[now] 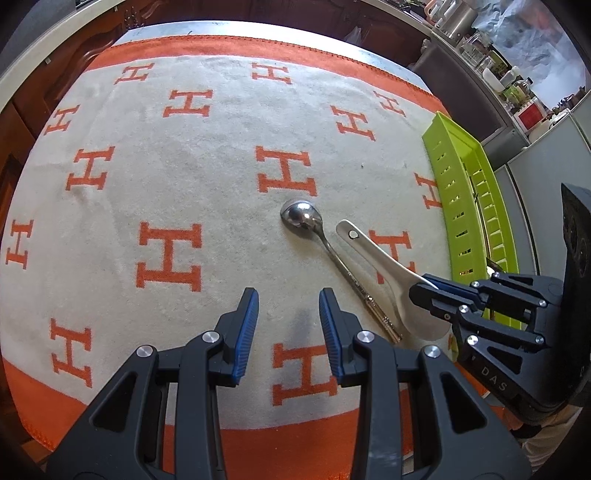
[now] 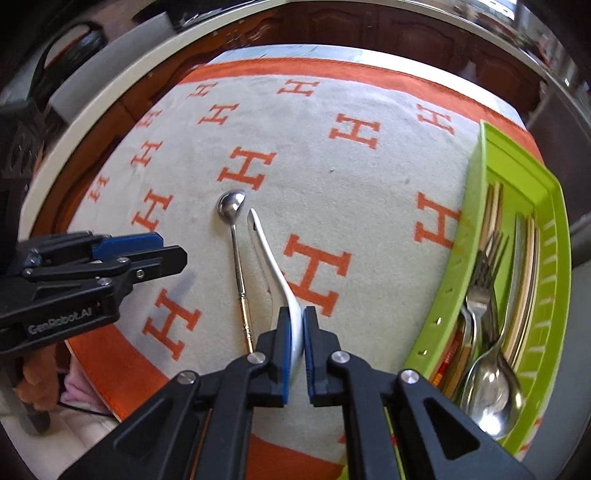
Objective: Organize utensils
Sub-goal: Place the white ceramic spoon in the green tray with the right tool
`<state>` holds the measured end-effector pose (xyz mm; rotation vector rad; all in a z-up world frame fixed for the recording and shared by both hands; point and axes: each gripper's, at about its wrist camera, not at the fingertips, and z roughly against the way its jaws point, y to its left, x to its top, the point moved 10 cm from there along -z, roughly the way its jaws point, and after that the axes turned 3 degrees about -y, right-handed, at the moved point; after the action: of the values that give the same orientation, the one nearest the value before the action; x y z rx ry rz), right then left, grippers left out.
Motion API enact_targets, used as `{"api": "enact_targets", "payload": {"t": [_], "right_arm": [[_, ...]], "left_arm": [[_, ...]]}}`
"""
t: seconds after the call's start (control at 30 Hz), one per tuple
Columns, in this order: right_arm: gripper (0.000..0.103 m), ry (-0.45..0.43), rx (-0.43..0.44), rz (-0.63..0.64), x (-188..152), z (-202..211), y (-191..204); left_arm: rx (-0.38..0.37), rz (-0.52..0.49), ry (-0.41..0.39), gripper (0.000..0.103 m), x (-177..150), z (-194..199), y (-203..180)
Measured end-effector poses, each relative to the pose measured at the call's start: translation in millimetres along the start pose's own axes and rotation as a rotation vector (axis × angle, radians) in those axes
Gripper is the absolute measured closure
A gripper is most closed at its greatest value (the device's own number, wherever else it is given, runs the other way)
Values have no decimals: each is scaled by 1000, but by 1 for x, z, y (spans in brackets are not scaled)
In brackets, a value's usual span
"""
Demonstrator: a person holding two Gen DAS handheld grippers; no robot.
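A white ceramic spoon [image 2: 267, 258] lies on the patterned cloth, also in the left wrist view [image 1: 384, 264]. My right gripper [image 2: 295, 314] is shut on its bowl end; in the left wrist view it [image 1: 419, 291] reaches in from the right. A steel spoon with a gold handle [image 2: 236, 243] lies just left of it, also in the left wrist view [image 1: 325, 251]. My left gripper [image 1: 288, 299] is open and empty, hovering left of both spoons; in the right wrist view it [image 2: 173, 251] sits at the left. A green slotted tray [image 2: 546, 206] holds forks, spoons and chopsticks.
The white cloth with orange H marks [image 1: 166, 177] covers the table; its orange border runs along the near and far edges. The tray [image 1: 447, 166] lies along the cloth's right side. Wooden cabinets [image 2: 369, 29] stand beyond the table.
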<state>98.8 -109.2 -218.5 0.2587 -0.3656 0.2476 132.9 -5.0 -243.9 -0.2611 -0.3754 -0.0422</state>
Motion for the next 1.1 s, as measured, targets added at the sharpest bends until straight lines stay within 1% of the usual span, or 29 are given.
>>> {"api": "enact_targets", "payload": {"t": [0.23,0.4,0.43,0.5,0.53,0.6,0.67,0.8,0.87,1.1], "right_arm": [[97,-122,73,-243,6,32,-23],[97,-228,30,-426,6,65,-62],[97,-250,7,-462,5,72,-73],[97,-284,-72,-519,-2,85,-98],[97,-287,-109,-536,-5,87,-107],[97,-273,-165,-571,-15,90,-124],[97,-260,-179,-611,-25,89,-137],[97,-255,-199,-678,-41,88,-154],[97,-265,-202,-697,-41,89,-158],[97,-249,-230,-658,-19,80,-161]], "left_arm": [[-57,108,-6,72,11,-12,5],[-53,119,-6,72,14,-16,5],[-48,117,-6,72,14,-17,4],[-37,112,-8,72,16,-19,3],[-33,111,-11,72,17,-20,3],[-33,112,-16,65,20,-21,1],[-34,116,-25,62,22,-22,0],[-26,117,-42,59,27,-24,-1],[-20,117,-50,58,29,-25,-2],[11,83,-72,49,35,-29,-8]]}}
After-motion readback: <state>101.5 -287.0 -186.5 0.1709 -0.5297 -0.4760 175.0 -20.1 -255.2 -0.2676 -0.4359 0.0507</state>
